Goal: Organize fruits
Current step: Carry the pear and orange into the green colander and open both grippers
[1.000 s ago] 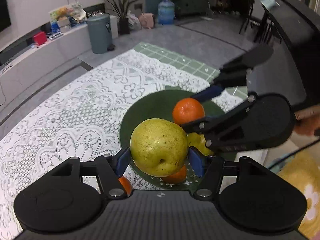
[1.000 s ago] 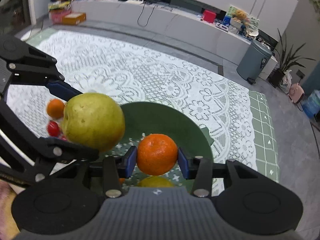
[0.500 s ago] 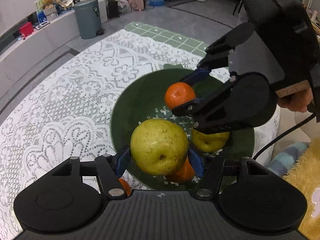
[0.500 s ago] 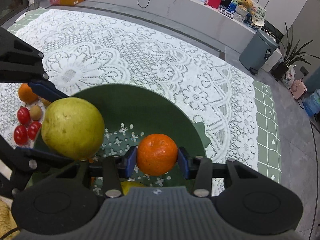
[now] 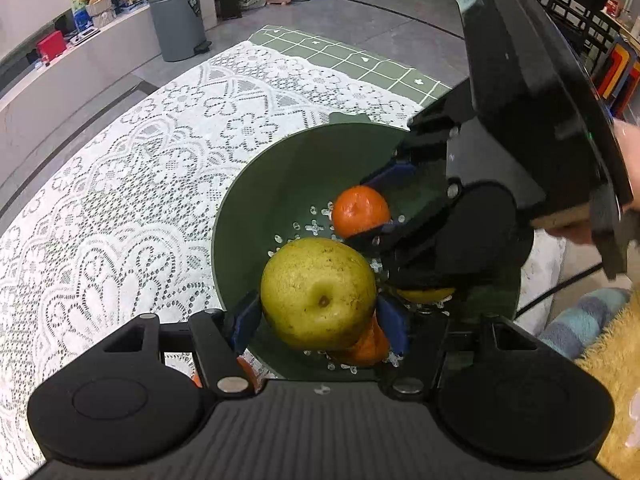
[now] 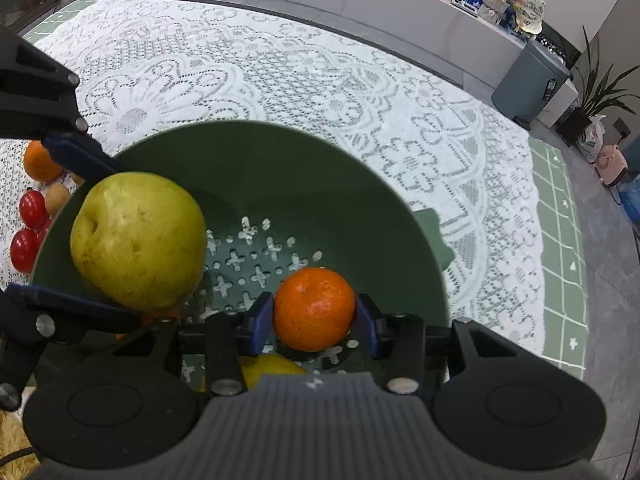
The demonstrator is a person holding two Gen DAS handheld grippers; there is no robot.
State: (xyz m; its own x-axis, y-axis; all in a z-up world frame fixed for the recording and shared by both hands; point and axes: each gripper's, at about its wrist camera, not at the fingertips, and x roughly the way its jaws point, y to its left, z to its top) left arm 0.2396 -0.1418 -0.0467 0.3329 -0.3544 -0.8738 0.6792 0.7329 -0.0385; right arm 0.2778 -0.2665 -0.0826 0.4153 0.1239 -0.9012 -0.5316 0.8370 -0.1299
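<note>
— Gripping firmly: the left gripper [image 5: 320,316] clamped the pear [image 5: 318,294], the right gripper [image 6: 315,316] pinched the orange [image 6: 315,309], both inside the green bowl [image 6: 320,168].

— Risky? Dropped pear could bruise fruit beneath; tomatoes [image 6: 28,226] waited beyond the rim.

Yellow fruit [image 6: 272,368] mostly behind right gripper [image 6: 315,320]

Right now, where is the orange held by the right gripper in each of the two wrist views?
Left wrist view: the held orange sits right of centre, over the far part of the green bowl, between the right gripper's blue fingers.
Right wrist view: it is low at centre, clamped between those fingers.
Shared landmark: the yellow-green pear beside it.
</note>
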